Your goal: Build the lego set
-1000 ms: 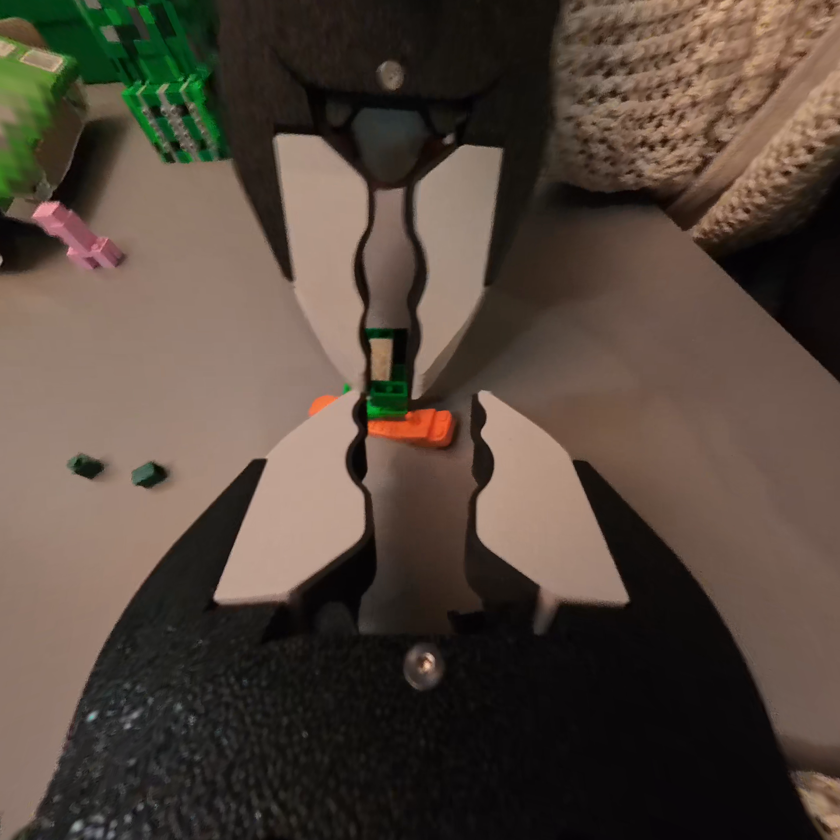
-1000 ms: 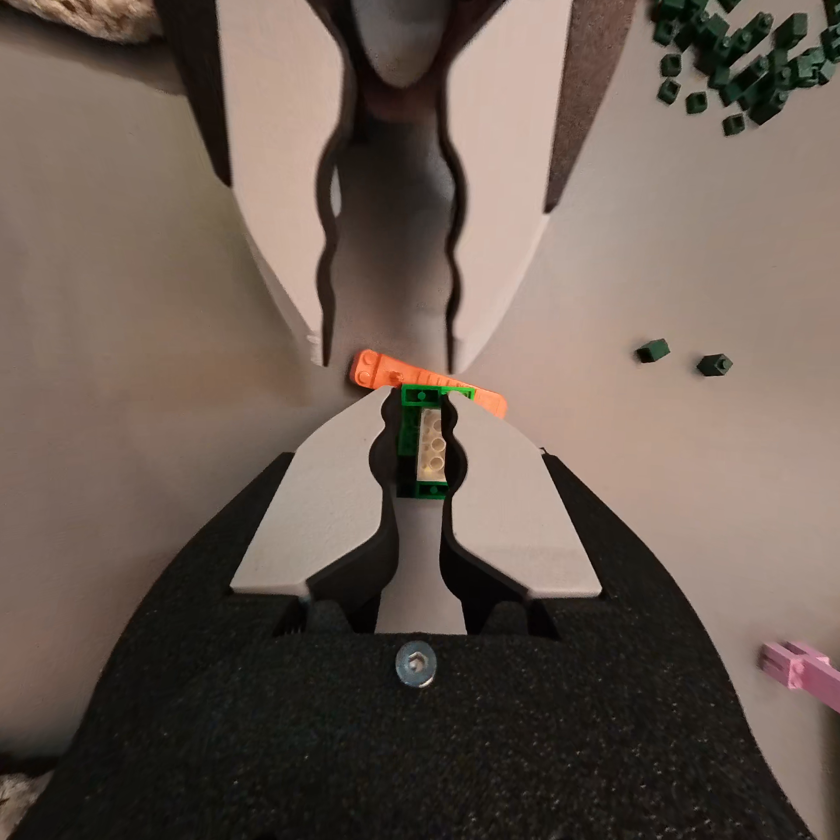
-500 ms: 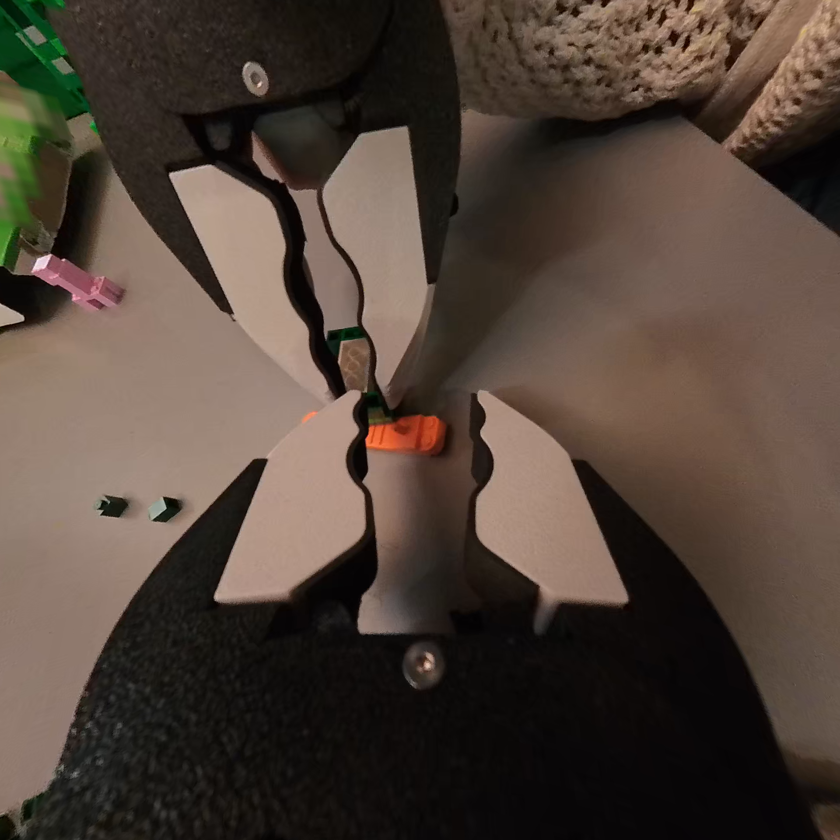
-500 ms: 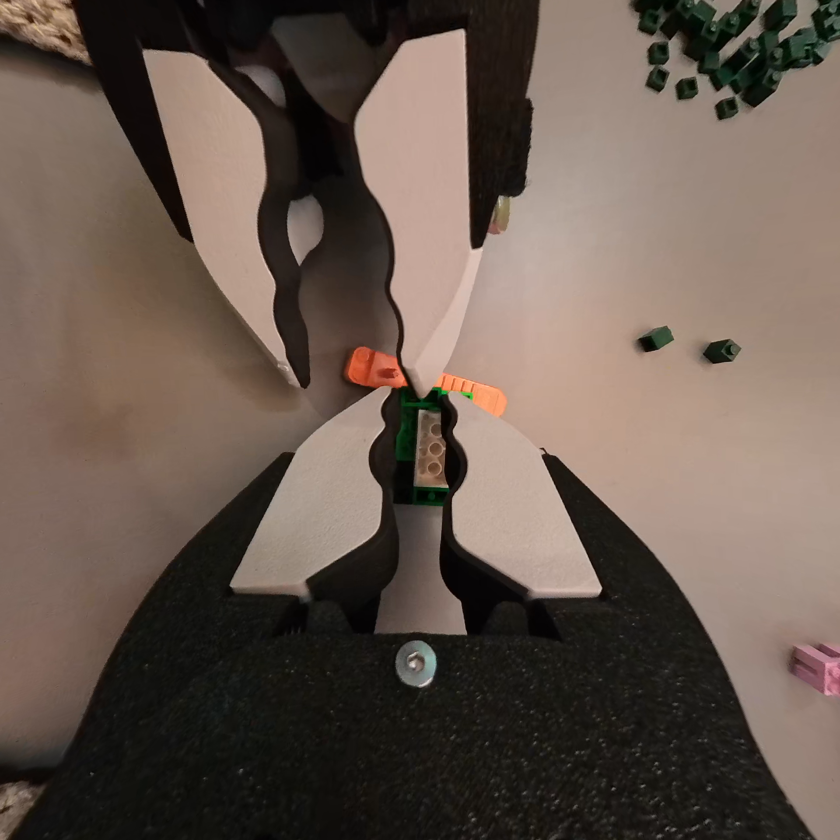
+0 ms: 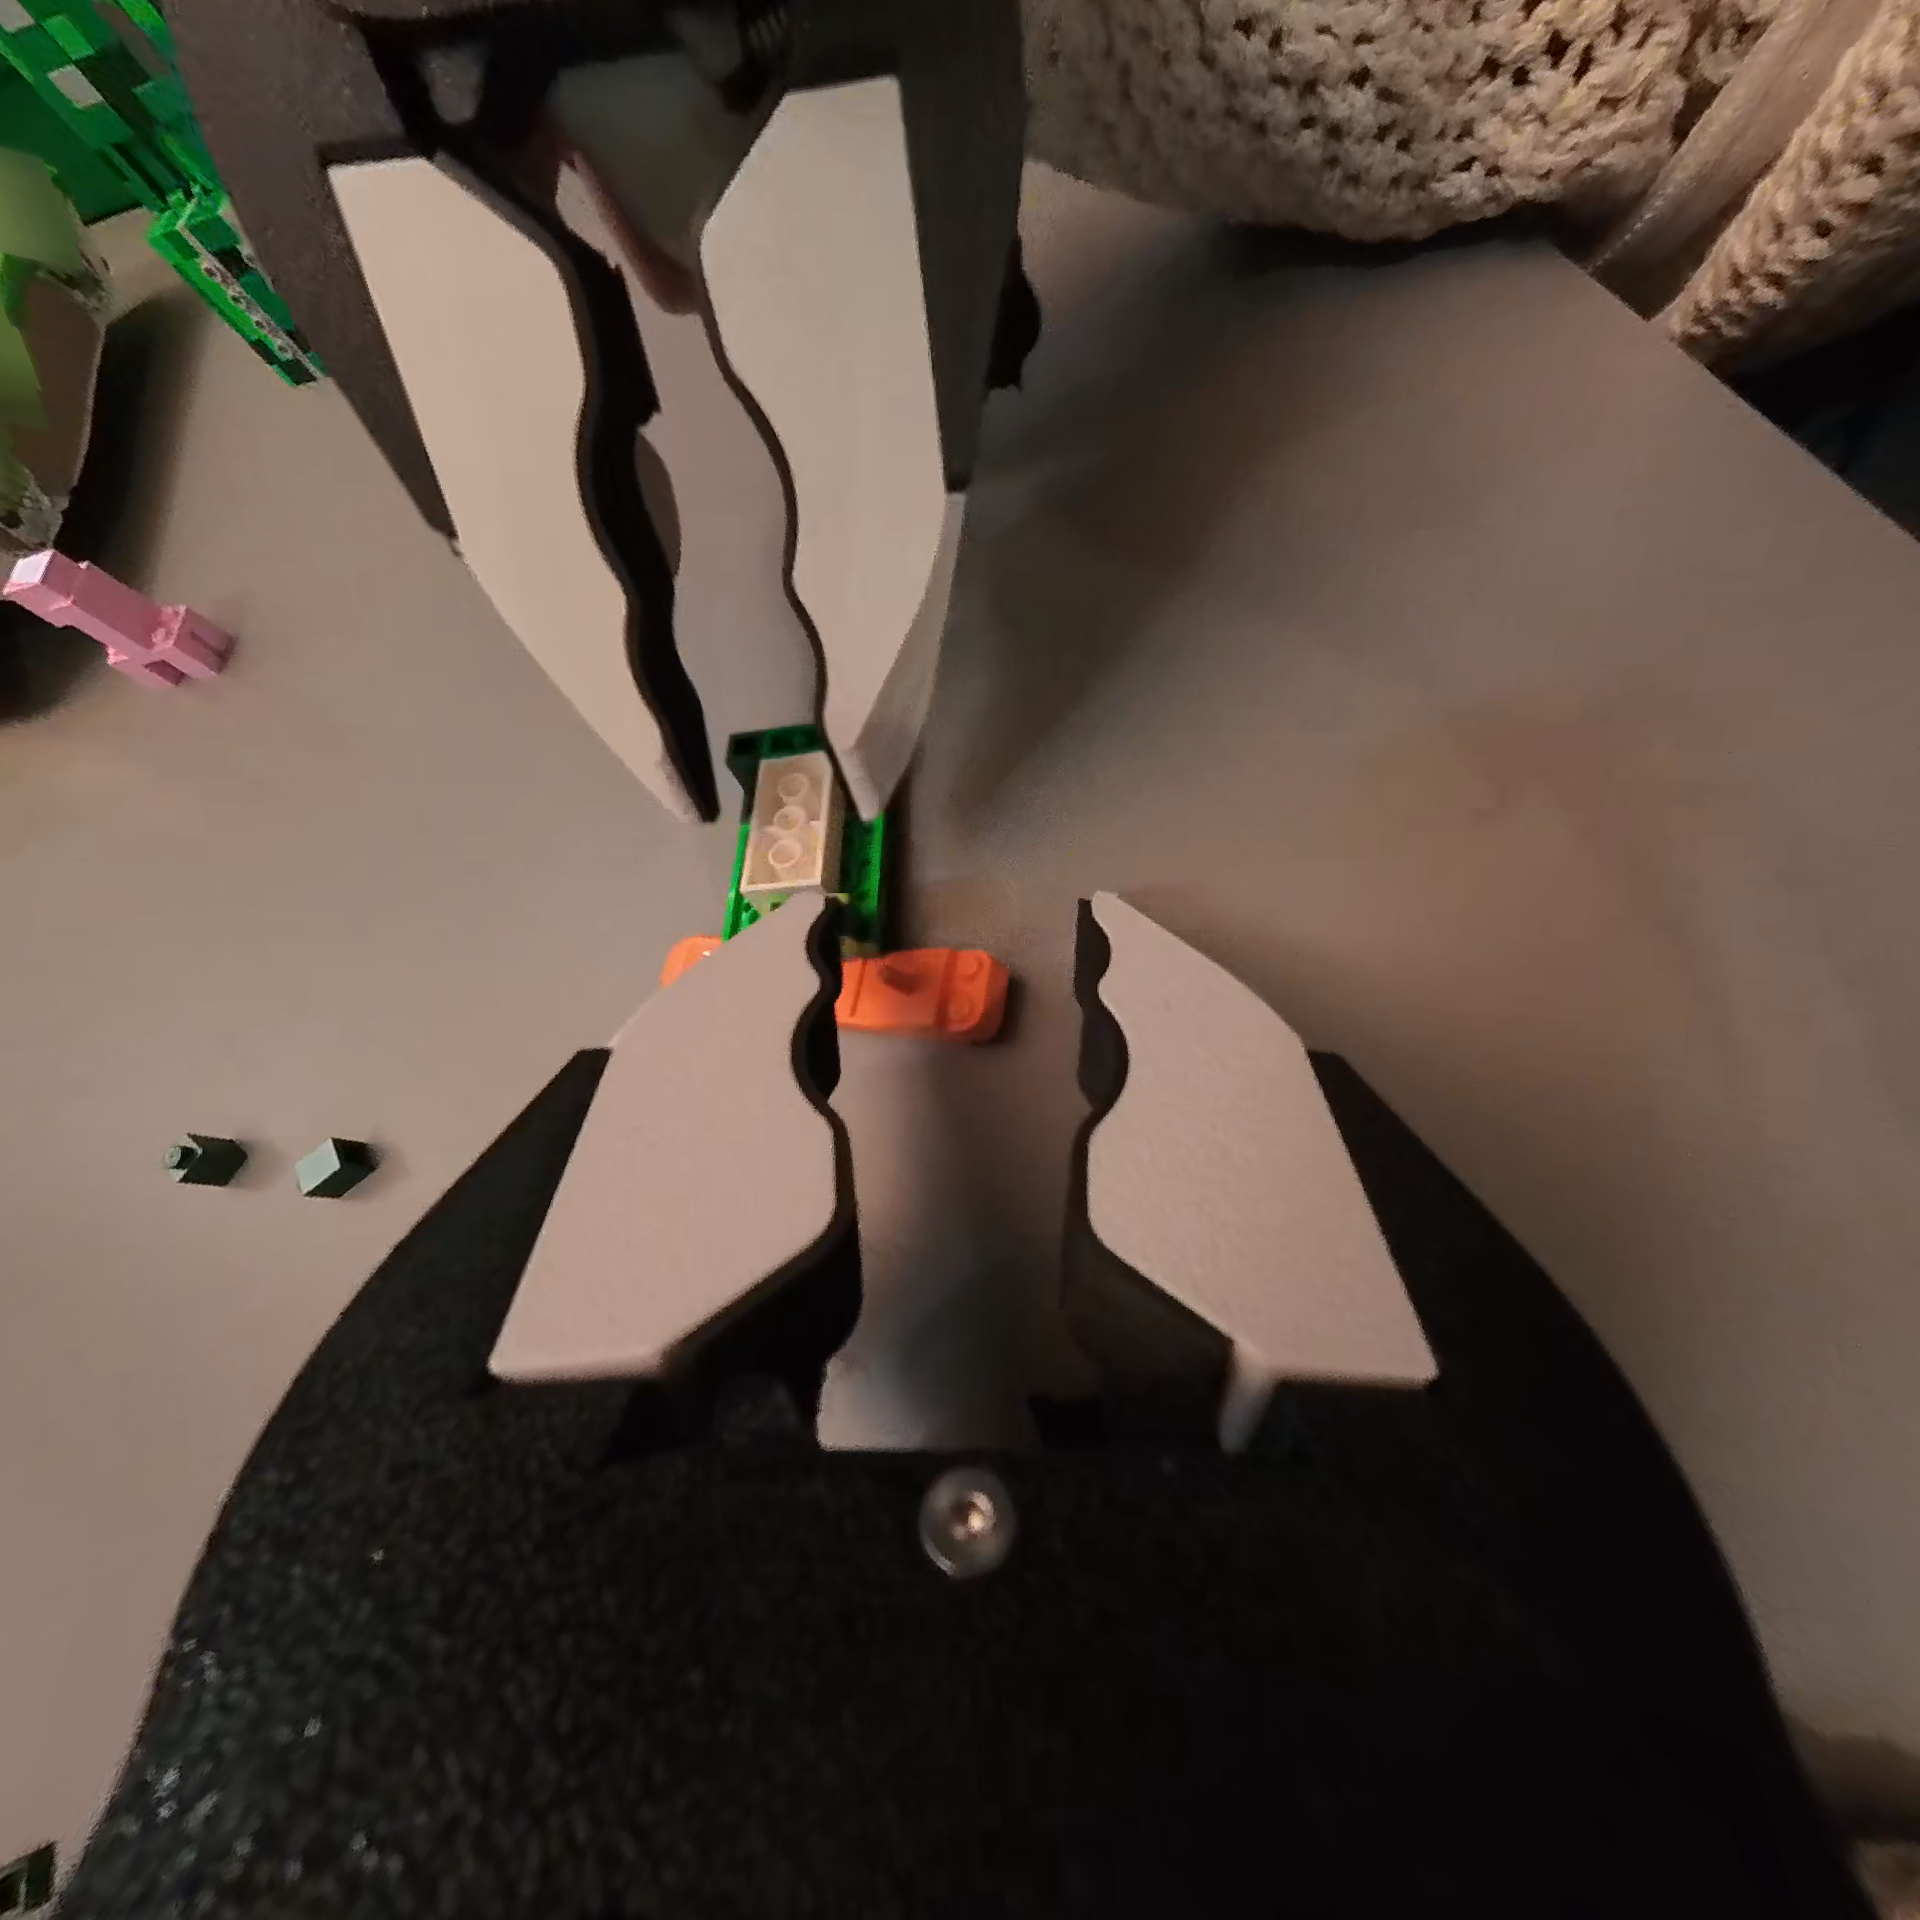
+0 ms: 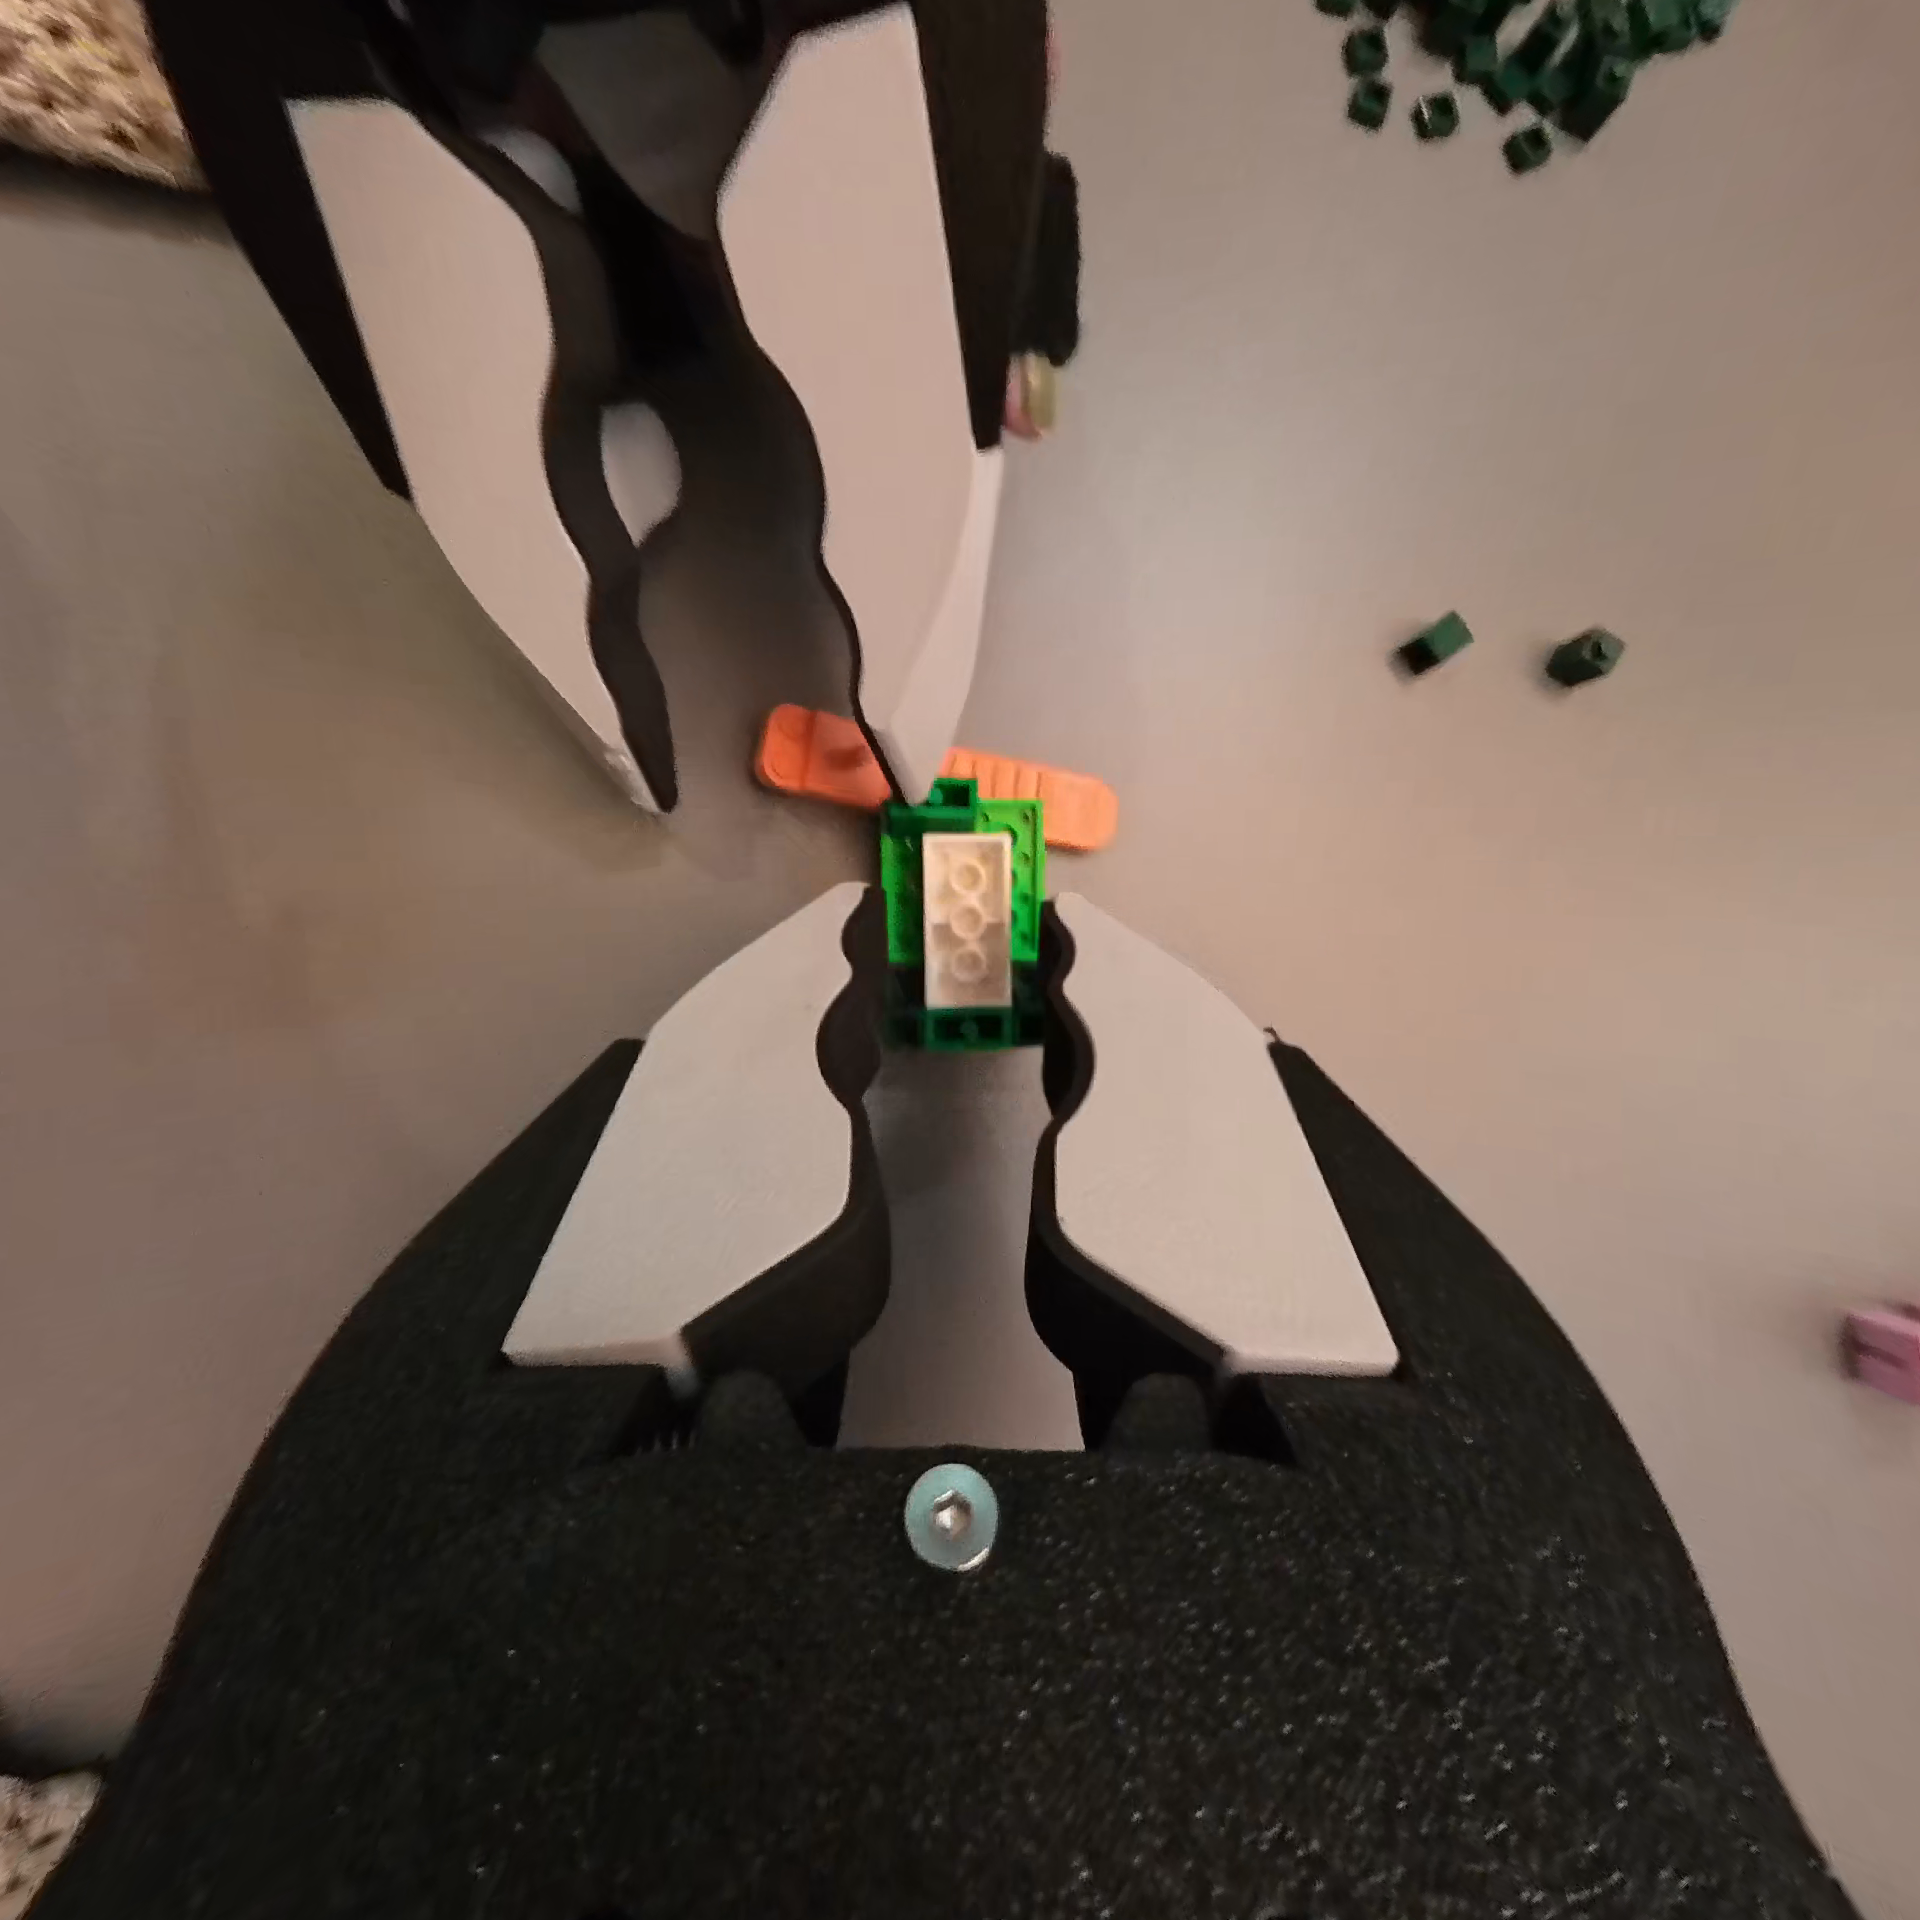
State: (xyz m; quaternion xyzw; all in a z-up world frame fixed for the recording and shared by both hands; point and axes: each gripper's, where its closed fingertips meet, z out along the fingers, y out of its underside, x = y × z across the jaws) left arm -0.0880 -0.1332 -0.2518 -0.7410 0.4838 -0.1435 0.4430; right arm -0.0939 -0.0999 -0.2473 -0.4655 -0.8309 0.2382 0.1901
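A small green assembly with a white three-stud brick on top (image 6: 966,925) sits between the fingers of my right gripper (image 6: 961,896), which is closed on its sides, studs facing up. It also shows in the left wrist view (image 5: 790,831), with the right gripper (image 5: 779,805) coming from the top. My left gripper (image 5: 951,904) is open and empty; its left fingertip (image 5: 800,935) touches the near end of the assembly. An orange brick separator (image 5: 925,997) lies on the table under both grippers, also in the right wrist view (image 6: 805,753).
Two loose dark green pieces (image 5: 332,1166) (image 6: 1434,639) and a pink piece (image 5: 114,623) (image 6: 1886,1351) lie on the grey table. A pile of dark green pieces (image 6: 1538,73) is farther off. A green build (image 5: 218,270) stands far left. A knitted sleeve (image 5: 1403,104) sits by the table edge (image 5: 1714,405). The grippers are tip to tip, or close to it. My right tips are roughly 20 centimeters from the pink piece (image 6: 1886,1351). Seen from the left wrist view (image 5: 198,647) as well.
My right gripper has tilted and its jaws stand a little wider. The assembly now lies flatter, reaching out past the fingertips. My left gripper stays open, its fingertip now against the assembly.
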